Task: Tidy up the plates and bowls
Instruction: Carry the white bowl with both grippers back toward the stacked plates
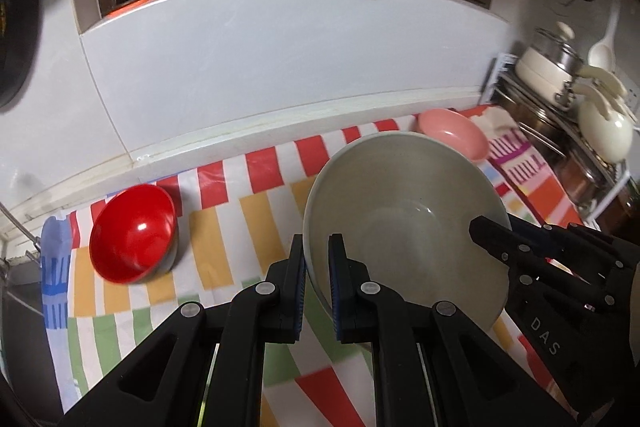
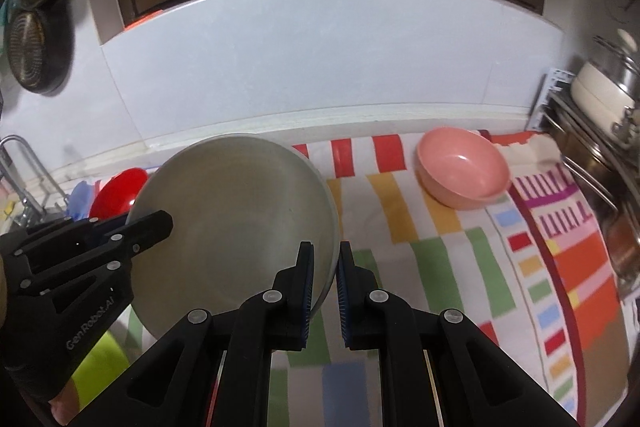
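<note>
Left hand-held gripper [image 1: 317, 259]: its two fingers straddle the near-left rim of the grey bowl [image 1: 404, 223], one pad inside the wall and one outside, pinching the rim. The same unit appears in the right wrist view [image 2: 148, 227] at the bowl's left edge, with a finger lying over the rim.

Right hand-held gripper [image 2: 325, 263]: its fingers close on the grey bowl's [image 2: 236, 223] right rim, blue pads either side of the wall, gripping it. In the left wrist view this gripper [image 1: 490, 231] reaches in from the right, one finger tip lying inside the bowl; the outer finger is partly hidden behind the rim.

Grey bowl: held at opposite rims by both units, above the striped cloth [image 1: 256, 227], mouth tilted toward the cameras. Whether its base touches the cloth cannot be determined.

Red bowl [image 1: 134, 233]: rests on the cloth, left of the grey bowl and apart from it, tipped with its opening facing the camera. In the right wrist view, the red bowl [image 2: 118, 191] is partly hidden behind the grey bowl.

Pink bowl [image 2: 462, 167]: sits on the cloth near the back wall, to the right of the grey bowl and well apart from it, tilted slightly toward the lens. In the left wrist view, the pink bowl [image 1: 454, 135] shows just beyond the grey bowl's far rim.

Table [image 2: 248, 135]: covered by the cloth [image 2: 440, 255], with a pale edge showing along the wall.

Rack [image 1: 560, 131]: stands at the far right, carrying pots and pale utensils.
</note>
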Demonstrator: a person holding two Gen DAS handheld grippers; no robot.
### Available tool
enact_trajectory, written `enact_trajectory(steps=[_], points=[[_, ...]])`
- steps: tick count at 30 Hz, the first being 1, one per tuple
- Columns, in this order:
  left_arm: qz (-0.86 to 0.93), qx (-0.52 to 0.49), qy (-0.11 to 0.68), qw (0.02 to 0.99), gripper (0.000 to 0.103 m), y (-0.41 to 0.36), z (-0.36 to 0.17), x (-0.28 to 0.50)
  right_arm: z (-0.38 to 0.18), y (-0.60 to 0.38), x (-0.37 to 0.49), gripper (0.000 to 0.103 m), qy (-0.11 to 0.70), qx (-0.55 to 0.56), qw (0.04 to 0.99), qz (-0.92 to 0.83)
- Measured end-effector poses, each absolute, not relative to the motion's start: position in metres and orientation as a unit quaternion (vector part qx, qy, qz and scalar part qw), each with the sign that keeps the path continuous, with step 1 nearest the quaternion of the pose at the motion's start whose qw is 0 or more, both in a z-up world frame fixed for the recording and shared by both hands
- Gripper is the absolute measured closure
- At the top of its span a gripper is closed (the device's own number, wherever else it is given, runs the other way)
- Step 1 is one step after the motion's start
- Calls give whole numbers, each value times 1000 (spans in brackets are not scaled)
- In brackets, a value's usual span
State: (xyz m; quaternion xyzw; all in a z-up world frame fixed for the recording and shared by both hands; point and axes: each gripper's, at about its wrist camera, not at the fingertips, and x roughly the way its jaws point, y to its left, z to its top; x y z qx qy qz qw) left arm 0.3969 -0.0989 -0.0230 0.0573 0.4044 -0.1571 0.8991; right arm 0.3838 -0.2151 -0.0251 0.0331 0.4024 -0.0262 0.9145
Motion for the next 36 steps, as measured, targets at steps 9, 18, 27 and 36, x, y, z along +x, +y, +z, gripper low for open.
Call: enact_trajectory(steps=[9, 18, 27, 36], points=[[-176, 63, 405, 895, 90, -103, -24, 349, -19, -217, 328, 90, 399, 23, 916, -40], [-189, 68, 430, 880, 90, -109, -46, 318, -40, -222, 285, 90, 427, 28, 903, -48], [-197, 73, 472, 857, 90, -118, -78, 301, -65, -230, 259, 90, 464, 31, 883, -56], [-196, 72, 503, 839, 90, -122, -100, 295, -86, -232, 248, 90, 491, 29, 869, -57]])
